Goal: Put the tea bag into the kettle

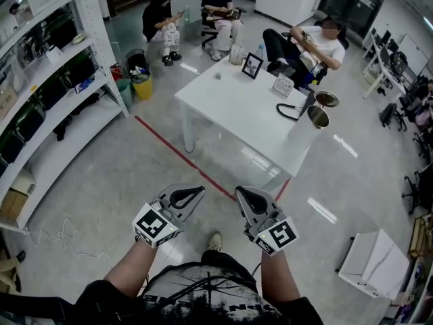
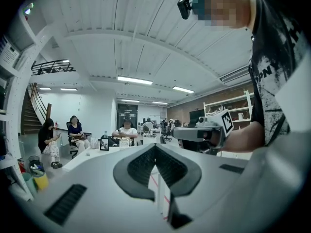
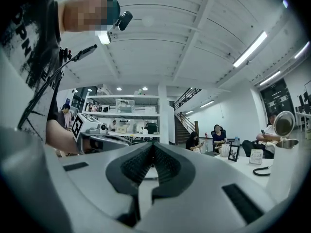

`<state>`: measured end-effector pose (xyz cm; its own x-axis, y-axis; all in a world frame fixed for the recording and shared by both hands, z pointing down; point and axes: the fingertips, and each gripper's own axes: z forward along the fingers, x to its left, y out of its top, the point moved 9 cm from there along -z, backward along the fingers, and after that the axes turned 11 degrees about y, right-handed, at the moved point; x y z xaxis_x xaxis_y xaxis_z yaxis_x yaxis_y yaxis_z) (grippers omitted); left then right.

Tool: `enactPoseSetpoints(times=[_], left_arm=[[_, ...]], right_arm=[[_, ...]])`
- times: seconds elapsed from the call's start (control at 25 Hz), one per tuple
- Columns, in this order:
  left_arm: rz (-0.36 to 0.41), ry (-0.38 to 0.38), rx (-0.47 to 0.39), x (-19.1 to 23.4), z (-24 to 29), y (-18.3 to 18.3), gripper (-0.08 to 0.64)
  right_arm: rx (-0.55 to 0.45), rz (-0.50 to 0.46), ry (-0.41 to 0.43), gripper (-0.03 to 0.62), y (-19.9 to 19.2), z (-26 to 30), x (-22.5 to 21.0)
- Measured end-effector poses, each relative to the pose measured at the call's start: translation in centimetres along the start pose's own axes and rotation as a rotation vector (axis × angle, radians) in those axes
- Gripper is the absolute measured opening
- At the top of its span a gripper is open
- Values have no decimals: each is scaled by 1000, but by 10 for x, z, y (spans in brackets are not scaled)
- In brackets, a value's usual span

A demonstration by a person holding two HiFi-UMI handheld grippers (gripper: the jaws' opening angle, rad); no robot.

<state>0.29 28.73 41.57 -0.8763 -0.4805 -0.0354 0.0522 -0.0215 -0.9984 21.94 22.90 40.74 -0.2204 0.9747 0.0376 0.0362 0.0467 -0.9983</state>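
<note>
Two closed, empty tools, the left gripper (image 1: 184, 196) and the right gripper (image 1: 250, 198), hover off the near side of the one white table (image 1: 230, 107). One kettle (image 1: 317, 117), lid up, stands at that table's far right edge, well apart from both.

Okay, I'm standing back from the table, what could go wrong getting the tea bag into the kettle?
The kettle stands at the edge of the table with its cord looped beside it; a snagged cord or a nudge might tip it off. The left gripper and right gripper are both shut and empty, so a late opening could knock things. I cannot make out the tea bag from here.
</note>
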Motion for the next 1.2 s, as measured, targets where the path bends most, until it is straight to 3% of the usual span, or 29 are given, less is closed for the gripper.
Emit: enactPoseSetpoints(times=[0.56, 1.2], left_arm=[[22, 56, 0, 27, 110, 5, 8], [23, 90, -22, 66, 147, 11, 8]], right_arm=[[-23, -2, 48, 11, -10, 2, -121], [-22, -13, 67, 11, -10, 27, -171]])
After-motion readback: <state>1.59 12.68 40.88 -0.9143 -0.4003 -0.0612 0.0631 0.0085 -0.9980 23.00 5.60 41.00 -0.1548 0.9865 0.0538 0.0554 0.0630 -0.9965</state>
